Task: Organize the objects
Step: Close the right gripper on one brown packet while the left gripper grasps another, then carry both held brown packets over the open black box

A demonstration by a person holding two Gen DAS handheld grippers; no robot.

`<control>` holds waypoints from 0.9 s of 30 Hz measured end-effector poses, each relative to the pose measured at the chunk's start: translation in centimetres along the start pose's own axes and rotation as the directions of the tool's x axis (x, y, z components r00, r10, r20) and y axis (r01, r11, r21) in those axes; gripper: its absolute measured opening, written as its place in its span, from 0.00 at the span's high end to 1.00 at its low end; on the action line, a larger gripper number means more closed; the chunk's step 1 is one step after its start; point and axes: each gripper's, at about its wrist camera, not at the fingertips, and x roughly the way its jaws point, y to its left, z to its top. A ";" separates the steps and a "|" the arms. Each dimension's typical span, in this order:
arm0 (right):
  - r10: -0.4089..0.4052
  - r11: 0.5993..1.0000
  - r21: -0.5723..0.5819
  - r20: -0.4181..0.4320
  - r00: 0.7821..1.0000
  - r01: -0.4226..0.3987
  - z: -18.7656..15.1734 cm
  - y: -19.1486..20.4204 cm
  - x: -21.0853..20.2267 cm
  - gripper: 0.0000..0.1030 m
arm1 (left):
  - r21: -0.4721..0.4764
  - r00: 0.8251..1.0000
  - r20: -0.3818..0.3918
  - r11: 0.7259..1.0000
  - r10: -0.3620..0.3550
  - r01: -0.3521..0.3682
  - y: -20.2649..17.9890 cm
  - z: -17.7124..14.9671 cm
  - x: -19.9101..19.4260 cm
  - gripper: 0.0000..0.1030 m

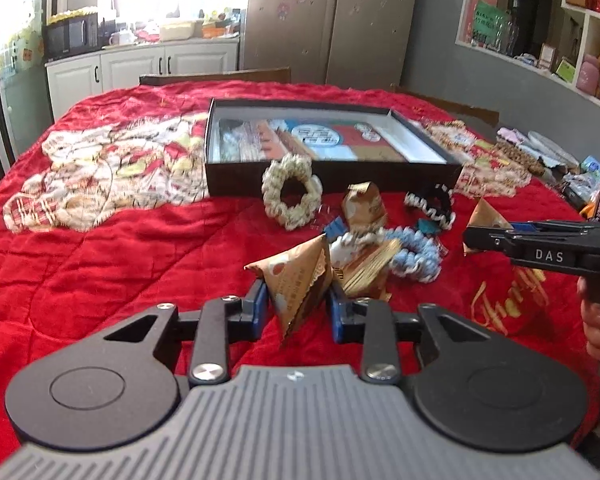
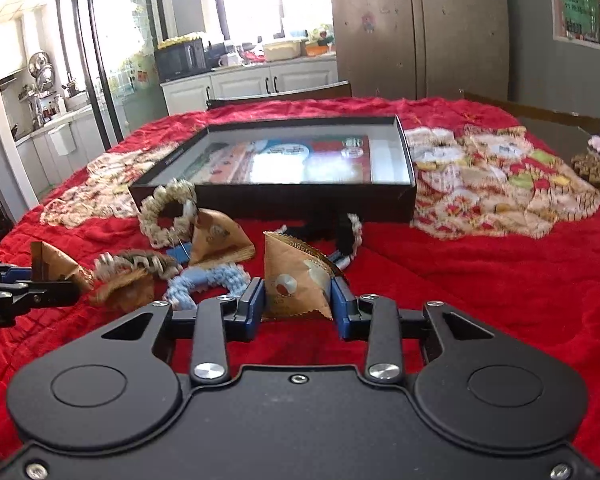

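Packets first: my left gripper [image 1: 298,304] is clamped on one gold triangular packet [image 1: 300,284], my right gripper [image 2: 298,304] pinches a second packet [image 2: 296,280], both just above the red cloth [image 1: 120,272], near the open black box [image 1: 332,168]. I'd lift clear of the scrunchies [image 1: 290,190] before swinging over that rim. Only the left view shows my right hand [image 1: 598,320].

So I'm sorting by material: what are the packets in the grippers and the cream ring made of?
Packets: probably foil-lined plastic, glossy tan, with crimped, creased edges. Cream ring: looks like ruffled fabric, matte, likely a hair scrunchie.
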 end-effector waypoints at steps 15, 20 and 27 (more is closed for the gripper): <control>-0.016 0.997 -0.068 0.085 0.996 0.022 8.6 -0.2 3.2 0.68 | -0.015 0.998 0.056 1.000 -0.018 0.019 0.9 8.9 4.4 0.67; -0.027 0.996 -0.086 0.070 0.997 0.033 11.4 -0.2 7.2 0.68 | 0.009 0.998 0.060 1.000 0.017 -0.017 0.9 12.1 7.8 0.67; -0.021 0.994 -0.109 0.050 0.999 0.027 13.0 -0.1 12.9 0.67 | -0.013 0.997 0.020 0.998 0.068 -0.068 1.3 14.5 13.1 0.66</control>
